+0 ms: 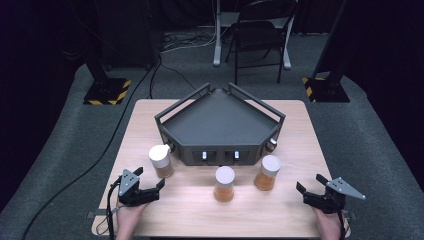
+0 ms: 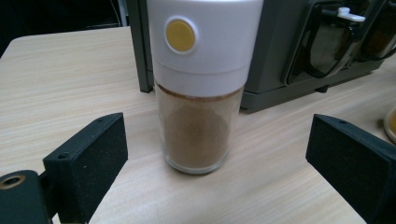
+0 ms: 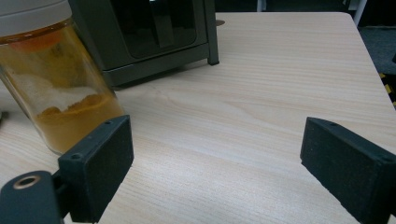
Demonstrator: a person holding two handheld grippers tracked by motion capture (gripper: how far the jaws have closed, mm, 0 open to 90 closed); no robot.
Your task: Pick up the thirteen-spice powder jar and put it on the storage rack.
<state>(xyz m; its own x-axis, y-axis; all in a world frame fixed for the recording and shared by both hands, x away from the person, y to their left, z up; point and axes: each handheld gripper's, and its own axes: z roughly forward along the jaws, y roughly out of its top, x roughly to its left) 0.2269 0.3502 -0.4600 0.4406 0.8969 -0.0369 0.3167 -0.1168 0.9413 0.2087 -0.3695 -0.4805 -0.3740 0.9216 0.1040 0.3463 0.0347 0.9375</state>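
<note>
item: three spice jars with white caps on a pale wooden desk (image 1: 200,215), set along the near face of a dark grey corner rack (image 1: 220,125).

- left jar (image 1: 161,160): upright, just off the rack's near-left corner; brown powder inside. in the left gripper view this jar (image 2: 201,88) stands centred ahead of the fingers, a round yellow button on its cap, the rack close behind it.
- middle jar (image 1: 224,183): upright, in front of the rack's near face, standing farther from the rack than the other two; orange contents.
- right jar (image 1: 267,172): upright, just off the rack's near-right corner; orange contents. in the right gripper view it (image 3: 56,88) sits at the left, beside the left finger, with the rack behind it.

left gripper (image 1: 149,181): held in a hand near the desk's front edge, on the near side of the left jar; fingers (image 2: 88,163) released, spread wide, touching nothing.

right gripper (image 1: 310,184): held in a hand near the desk's front-right, on the near-right side of the right jar; fingers (image 3: 98,163) released, spread wide, bare desk between them.

rack: flat top with raised rails, small drawer-like fronts on the near face.
</note>
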